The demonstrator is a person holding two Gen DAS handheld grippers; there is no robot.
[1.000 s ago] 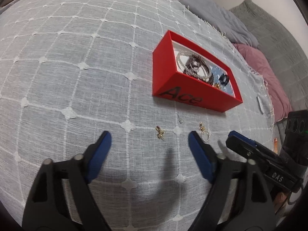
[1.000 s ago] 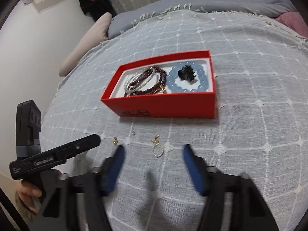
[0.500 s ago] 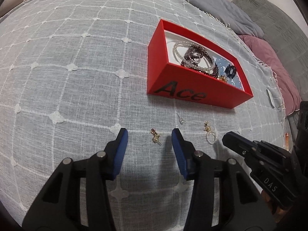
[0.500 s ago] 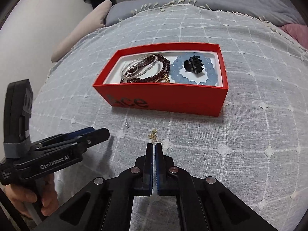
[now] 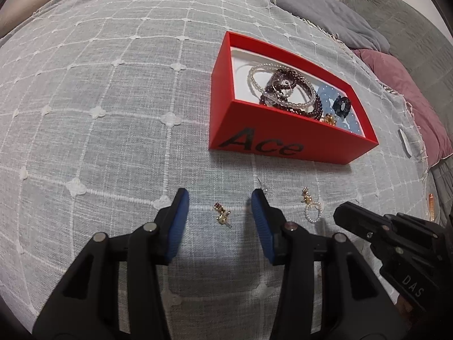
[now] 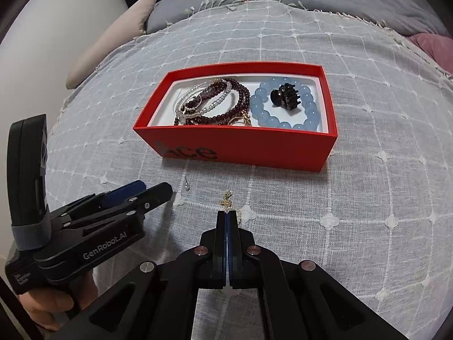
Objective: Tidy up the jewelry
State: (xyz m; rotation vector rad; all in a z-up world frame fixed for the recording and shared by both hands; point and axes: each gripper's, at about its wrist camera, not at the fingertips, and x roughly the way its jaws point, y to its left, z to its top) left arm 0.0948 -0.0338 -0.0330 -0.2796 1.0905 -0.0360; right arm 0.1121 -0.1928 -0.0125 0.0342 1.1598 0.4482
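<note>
A red box (image 5: 283, 144) marked "Ace" sits on the grey bedspread and holds bead bracelets (image 6: 215, 102), a blue bead bracelet (image 6: 286, 104) and a black hair claw (image 6: 284, 96). In front of it lie a small gold earring (image 5: 221, 215), a thin silver stud (image 6: 186, 187) and a gold and pearl earring (image 5: 311, 208). My left gripper (image 5: 219, 212) is open, its fingers either side of the gold earring. My right gripper (image 6: 227, 215) is shut, its tip right at the pearl earring (image 6: 228, 202); whether it grips the earring I cannot tell.
The grey checked bedspread (image 5: 99, 99) covers the bed. A pink pillow (image 5: 402, 85) and grey pillows lie at the right, a beige bolster (image 6: 113, 34) at the far left. A small white object (image 5: 404, 143) lies near the right edge.
My left gripper has narrowed and moved forward around the gold earring. My right gripper has closed at the pearl earring and stayed shut.
</note>
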